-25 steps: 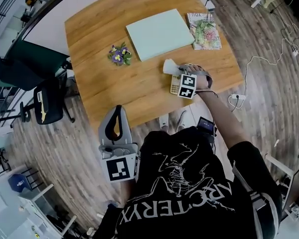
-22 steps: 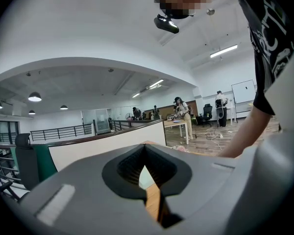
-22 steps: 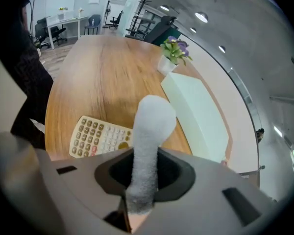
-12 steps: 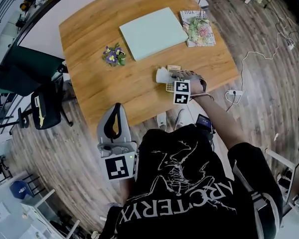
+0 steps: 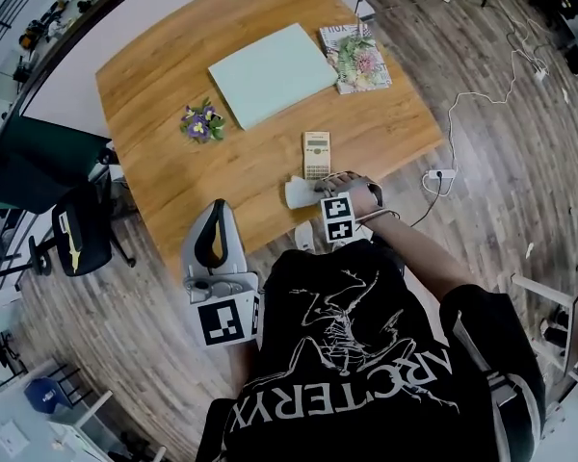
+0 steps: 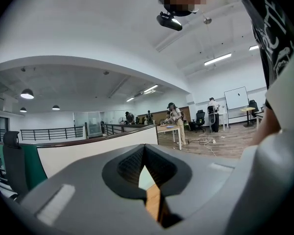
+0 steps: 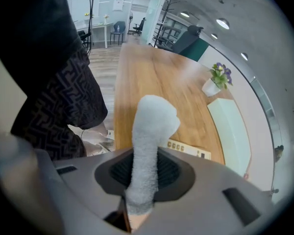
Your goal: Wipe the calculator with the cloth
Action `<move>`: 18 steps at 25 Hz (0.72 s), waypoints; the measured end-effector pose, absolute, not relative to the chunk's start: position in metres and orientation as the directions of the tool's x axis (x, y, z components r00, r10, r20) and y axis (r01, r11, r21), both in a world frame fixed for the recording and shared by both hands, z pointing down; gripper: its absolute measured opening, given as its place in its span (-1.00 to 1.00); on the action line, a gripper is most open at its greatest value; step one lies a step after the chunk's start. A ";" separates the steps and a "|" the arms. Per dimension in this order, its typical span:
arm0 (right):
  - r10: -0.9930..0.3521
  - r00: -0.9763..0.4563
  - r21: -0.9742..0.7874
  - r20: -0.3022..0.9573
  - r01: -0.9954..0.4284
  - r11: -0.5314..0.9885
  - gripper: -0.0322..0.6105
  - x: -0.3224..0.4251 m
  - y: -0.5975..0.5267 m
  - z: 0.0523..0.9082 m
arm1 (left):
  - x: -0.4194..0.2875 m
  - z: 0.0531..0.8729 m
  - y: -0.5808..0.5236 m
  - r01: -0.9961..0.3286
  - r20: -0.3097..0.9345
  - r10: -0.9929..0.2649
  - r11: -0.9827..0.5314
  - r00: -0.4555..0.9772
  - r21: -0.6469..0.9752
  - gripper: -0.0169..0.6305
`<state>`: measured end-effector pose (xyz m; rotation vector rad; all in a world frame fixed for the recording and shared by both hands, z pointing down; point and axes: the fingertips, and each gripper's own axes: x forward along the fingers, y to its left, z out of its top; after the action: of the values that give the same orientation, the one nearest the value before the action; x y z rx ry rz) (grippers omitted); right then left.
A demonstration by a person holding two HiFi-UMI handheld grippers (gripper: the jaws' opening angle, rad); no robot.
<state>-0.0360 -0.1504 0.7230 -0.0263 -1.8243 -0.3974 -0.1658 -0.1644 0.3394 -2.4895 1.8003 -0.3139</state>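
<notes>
— Calculator (image 5: 316, 154) lies where?
— Flat on the table (image 5: 164, 152), long axis running away from the person.
— Cloth (image 5: 299, 192)?
— Pinched in the right gripper (image 5: 313, 196), just short of the calculator's near end.
— Left gripper (image 5: 219, 221)?
— Closed, empty, well off the calculator's near-left.

Right tool (image 5: 311, 193) sits at the near edge of the brown wooden tabletop (image 5: 164, 85). White fluffy cloth (image 5: 299, 192) is between its jaws, sticking out past the tips. Beige slim calculator (image 5: 316, 154) lies flat on the tabletop, near the cloth, ahead-right of this tool. Pale green rectangular board (image 5: 270, 73) lies farther out, beyond the calculator. Floral-cover magazine (image 5: 354, 58) is just beside the board's right edge. Small purple potted flowers (image 5: 198, 123) stand left of the board, well apart from the right tool. Left tool (image 5: 219, 212) is left of the right tool, also at the near edge. Black office chair (image 5: 82, 234) is on the wood-plank floor (image 5: 482, 162), left of the left tool.
</notes>
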 end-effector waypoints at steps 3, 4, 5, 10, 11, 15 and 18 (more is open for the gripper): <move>-0.188 -0.317 0.251 0.930 0.170 0.953 -0.60 -0.034 -0.143 0.716 | -0.161 0.339 -0.168 -0.928 0.125 -0.939 -0.337 0.320 -0.159 -0.94; -0.197 -0.333 0.257 0.922 0.144 0.956 -0.60 -0.034 -0.142 0.708 | -0.160 0.338 -0.169 -0.926 0.123 -0.938 -0.342 0.325 -0.158 -0.94; -0.210 -0.354 0.264 0.911 0.112 0.958 -0.60 -0.032 -0.142 0.699 | -0.158 0.338 -0.170 -0.924 0.123 -0.936 -0.348 0.331 -0.157 -0.94; -0.387 -0.503 0.299 0.773 -0.250 0.921 -0.60 -0.006 -0.170 0.615 | -0.147 0.337 -0.177 -0.914 0.113 -0.924 -0.379 0.365 -0.149 -0.94; -0.444 -0.522 0.294 0.729 -0.346 0.891 -0.60 0.007 -0.180 0.592 | -0.144 0.336 -0.178 -0.911 0.112 -0.921 -0.386 0.372 -0.148 -0.94; -0.665 -0.531 0.213 0.525 -0.675 0.707 -0.60 0.080 -0.210 0.496 | -0.133 0.335 -0.184 -0.900 0.112 -0.911 -0.410 0.396 -0.149 -0.94; -0.786 -0.486 0.189 0.383 -0.791 0.582 -0.60 0.132 -0.214 0.433 | -0.126 0.334 -0.187 -0.892 0.112 -0.904 -0.426 0.413 -0.149 -0.94</move>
<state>0.1323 -0.2144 0.4333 1.2656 -2.3859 0.0172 -0.1257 -0.1867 0.3341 -2.5847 1.6453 -0.2697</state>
